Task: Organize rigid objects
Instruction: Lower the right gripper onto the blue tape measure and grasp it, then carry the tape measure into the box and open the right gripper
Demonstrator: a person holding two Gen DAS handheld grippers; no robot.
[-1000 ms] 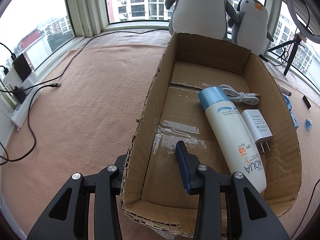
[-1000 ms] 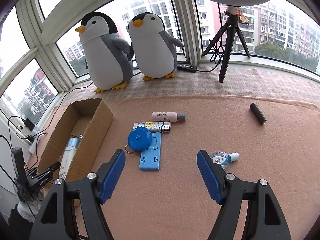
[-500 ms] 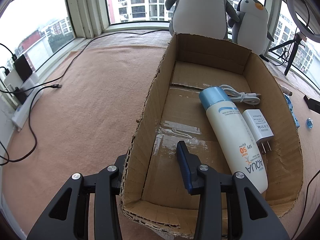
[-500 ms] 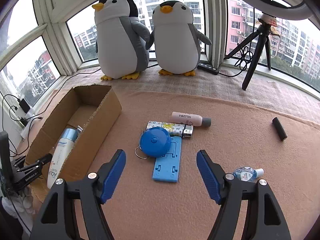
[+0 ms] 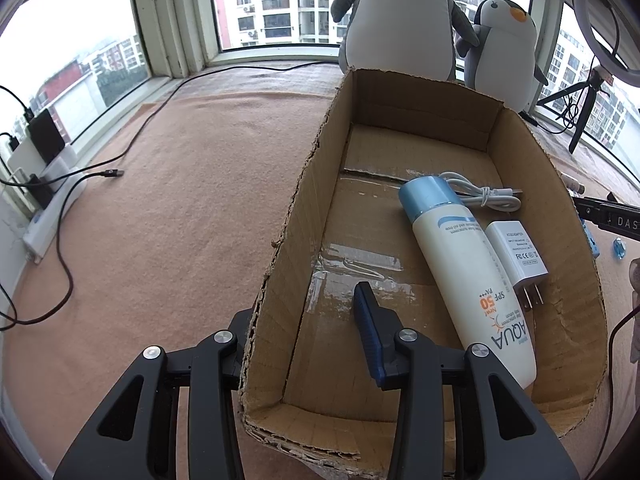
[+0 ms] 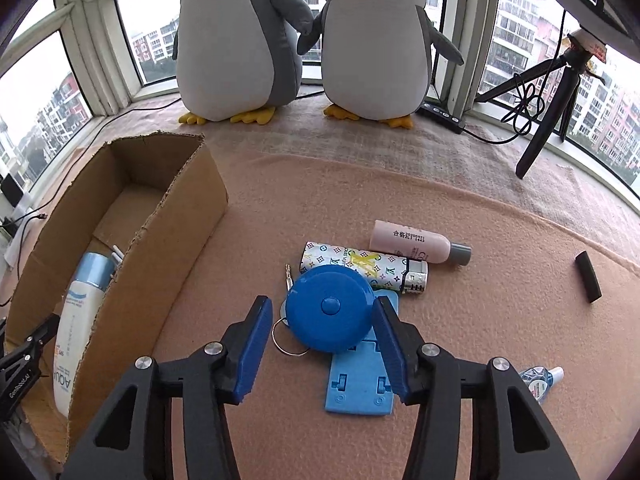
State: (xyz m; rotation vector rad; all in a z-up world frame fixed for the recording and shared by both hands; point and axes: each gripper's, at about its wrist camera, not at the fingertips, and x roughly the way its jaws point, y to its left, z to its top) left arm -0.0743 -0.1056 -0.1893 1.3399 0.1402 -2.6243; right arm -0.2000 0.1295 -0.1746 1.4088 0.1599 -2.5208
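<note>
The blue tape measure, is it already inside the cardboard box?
No, the blue tape measure lies on the carpet outside the cardboard box, on top of a blue stand, between the open fingers of the right gripper.

You are working in a high-rise flat's bay window (image 6: 132, 40), plush penguins (image 6: 236, 36) sitting along its carpeted ledge (image 6: 400, 184).

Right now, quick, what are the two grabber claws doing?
Left gripper: open, straddling the cardboard box wall, holding nothing.
Right gripper: open around the blue tape measure, not yet closed on it.
</note>
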